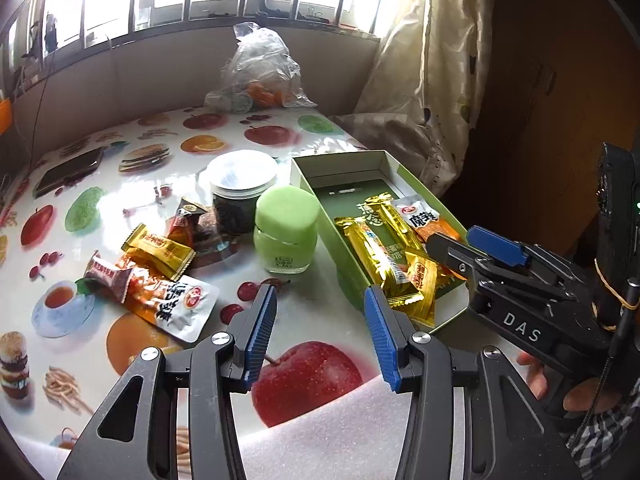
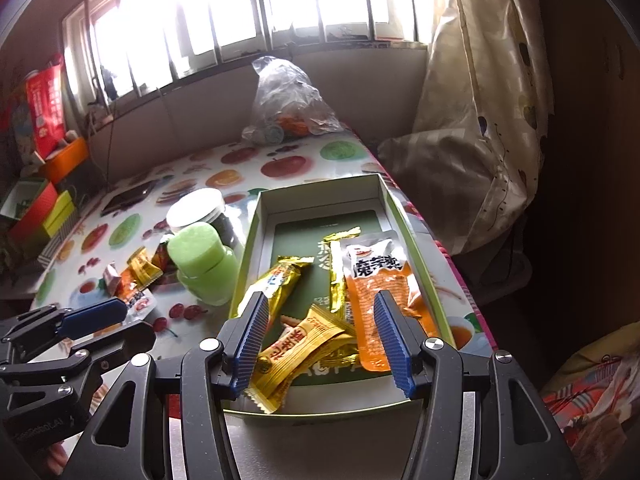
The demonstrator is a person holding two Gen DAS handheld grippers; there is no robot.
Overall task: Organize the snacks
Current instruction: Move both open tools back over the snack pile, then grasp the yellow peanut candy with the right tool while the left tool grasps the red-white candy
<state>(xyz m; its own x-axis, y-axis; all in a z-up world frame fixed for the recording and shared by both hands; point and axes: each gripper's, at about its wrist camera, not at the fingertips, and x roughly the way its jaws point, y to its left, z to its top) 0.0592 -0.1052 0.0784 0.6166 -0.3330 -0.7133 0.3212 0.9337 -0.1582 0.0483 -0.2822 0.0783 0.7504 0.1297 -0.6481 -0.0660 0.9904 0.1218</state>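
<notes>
A green box (image 1: 308, 184) (image 2: 400, 208) lies open on the fruit-print table and holds several snacks: gold bars (image 1: 370, 248) (image 2: 280, 280), a gold candy packet (image 2: 296, 344) and an orange-and-white pouch (image 2: 380, 280). More snacks lie loose on the table to the left: a gold packet (image 1: 160, 250), a brown-wrapped bar (image 1: 108, 276) and an orange-and-white pouch (image 1: 176, 306). My left gripper (image 1: 320, 320) is open and empty above the table between the loose pile and the box. My right gripper (image 2: 320, 332) is open and empty over the box's near end.
A green jar (image 1: 286, 232) (image 2: 204, 264) and a dark jar with a white lid (image 1: 240, 184) stand between the loose snacks and the box. A phone (image 1: 68, 172) lies at the far left. A clear plastic bag (image 1: 260, 72) sits at the far edge. A curtain (image 1: 420, 80) hangs to the right.
</notes>
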